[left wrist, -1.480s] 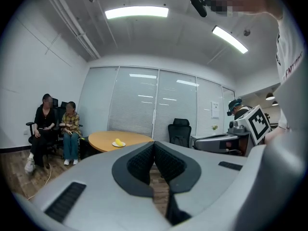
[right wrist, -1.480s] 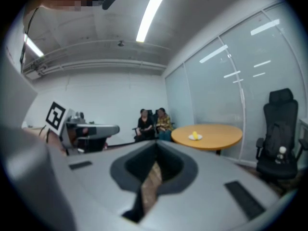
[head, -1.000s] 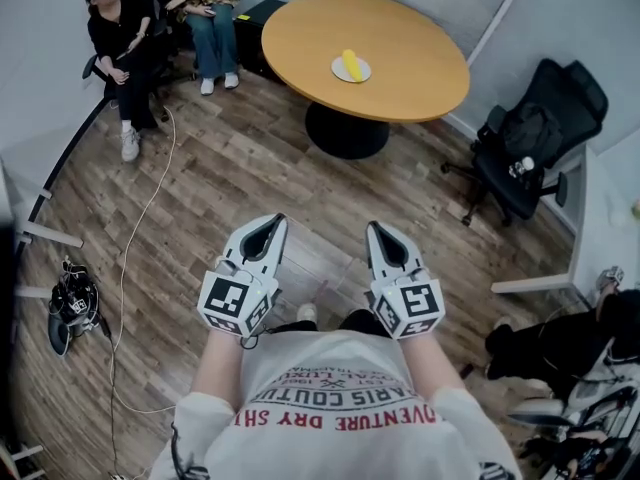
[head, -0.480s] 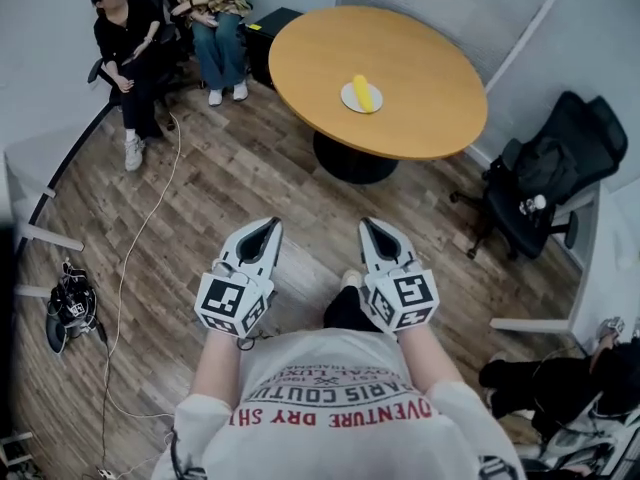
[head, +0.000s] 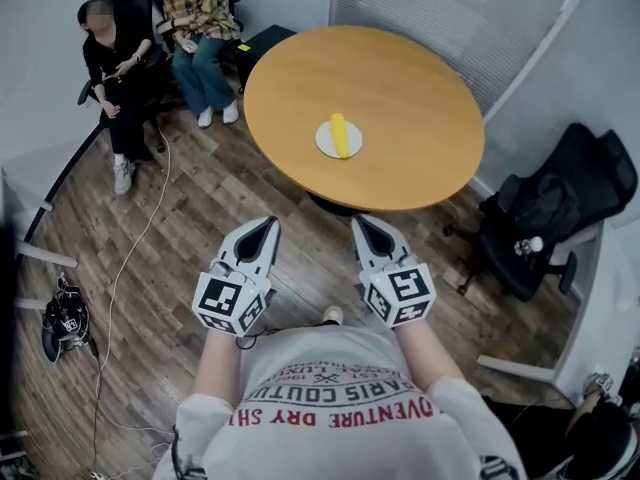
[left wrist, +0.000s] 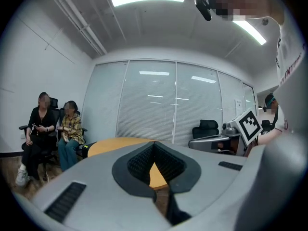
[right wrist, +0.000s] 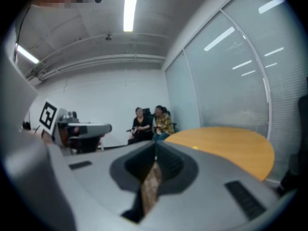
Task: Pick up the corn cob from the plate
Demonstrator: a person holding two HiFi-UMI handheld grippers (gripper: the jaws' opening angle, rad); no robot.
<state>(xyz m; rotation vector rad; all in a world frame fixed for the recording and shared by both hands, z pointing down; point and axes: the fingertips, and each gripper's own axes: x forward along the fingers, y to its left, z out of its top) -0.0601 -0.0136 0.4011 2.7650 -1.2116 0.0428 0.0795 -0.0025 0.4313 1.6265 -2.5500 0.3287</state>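
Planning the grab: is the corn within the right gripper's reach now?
Probably not yet: the right gripper, shut, hangs short of the table edge, and the corn lies mid-table on its plate. Nothing blocks the way.

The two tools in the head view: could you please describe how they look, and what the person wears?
The left tool and right tool are light grey, pointed wedge shells, each with a black ribbed lining round a teardrop opening. Behind each sits a cube with black-and-white square markers. The person wears a white shirt with red lettering.
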